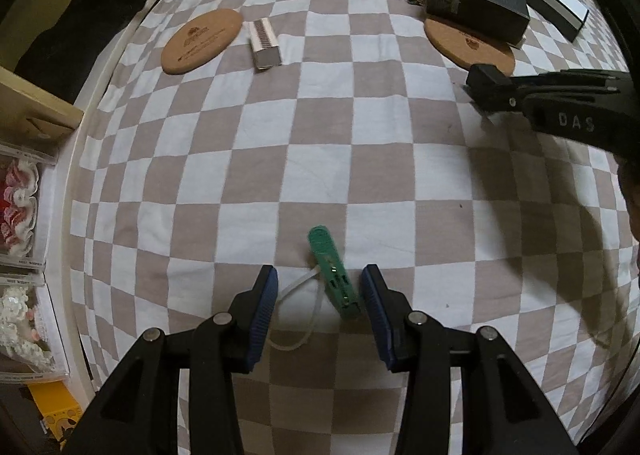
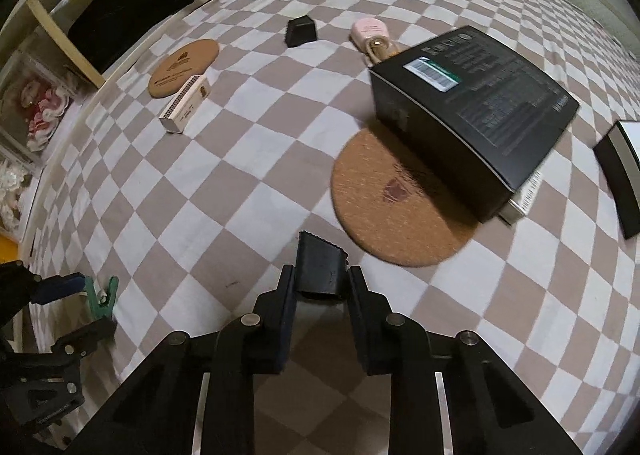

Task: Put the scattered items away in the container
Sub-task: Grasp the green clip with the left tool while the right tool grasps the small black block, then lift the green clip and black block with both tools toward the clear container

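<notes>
A green flat gadget [image 1: 333, 275] with a white cord loop lies on the checked bedcover, between the blue pads of my left gripper [image 1: 319, 279], which is open around it without clamping. In the right wrist view the same green gadget [image 2: 103, 294] sits between the left gripper's [image 2: 94, 303] fingers at the lower left. My right gripper [image 2: 321, 275] is shut on a small black ribbed block [image 2: 320, 265], held above the cover near a cork coaster [image 2: 396, 195]. From the left wrist view, the right gripper [image 1: 480, 89] reaches in from the right.
A black box [image 2: 472, 115] rests partly on the cork coaster. A second coaster [image 2: 184, 67], a pale matchbox-like box [image 2: 186, 103], a small black piece [image 2: 301, 31], a pink item [image 2: 370, 31] and a black-and-white box [image 1: 558, 7] are scattered further off. Shelves line the left edge.
</notes>
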A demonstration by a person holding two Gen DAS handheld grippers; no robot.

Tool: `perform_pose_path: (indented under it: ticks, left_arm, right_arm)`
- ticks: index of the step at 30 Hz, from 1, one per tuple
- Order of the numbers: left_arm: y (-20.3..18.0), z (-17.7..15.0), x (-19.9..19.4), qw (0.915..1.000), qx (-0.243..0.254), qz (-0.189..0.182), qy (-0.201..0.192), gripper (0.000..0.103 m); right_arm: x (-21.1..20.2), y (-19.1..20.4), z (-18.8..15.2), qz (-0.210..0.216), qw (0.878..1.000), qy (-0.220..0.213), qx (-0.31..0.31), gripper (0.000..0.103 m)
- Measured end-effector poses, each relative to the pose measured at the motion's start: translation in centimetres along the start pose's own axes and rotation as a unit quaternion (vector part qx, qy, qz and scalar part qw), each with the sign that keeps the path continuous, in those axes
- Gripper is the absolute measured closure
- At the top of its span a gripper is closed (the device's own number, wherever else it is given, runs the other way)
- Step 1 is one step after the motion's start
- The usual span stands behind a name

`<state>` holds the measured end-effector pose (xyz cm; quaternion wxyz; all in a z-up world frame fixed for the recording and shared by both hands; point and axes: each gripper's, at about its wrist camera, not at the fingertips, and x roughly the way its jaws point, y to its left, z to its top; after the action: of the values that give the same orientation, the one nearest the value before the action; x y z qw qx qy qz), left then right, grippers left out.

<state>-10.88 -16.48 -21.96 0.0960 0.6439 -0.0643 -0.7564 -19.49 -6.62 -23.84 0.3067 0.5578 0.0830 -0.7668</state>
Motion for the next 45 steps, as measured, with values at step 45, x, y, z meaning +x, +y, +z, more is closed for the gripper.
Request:
perform_pose_path:
  ticks: [45]
  left_arm:
    - [-4.3, 0.4, -8.6, 0.9910, -0.012, -0.058, -0.120, 0.078]
  right_arm:
    - [-10.4, -5.4, -6.5, -0.013, 0.999, -0.023, 0.020, 0.081]
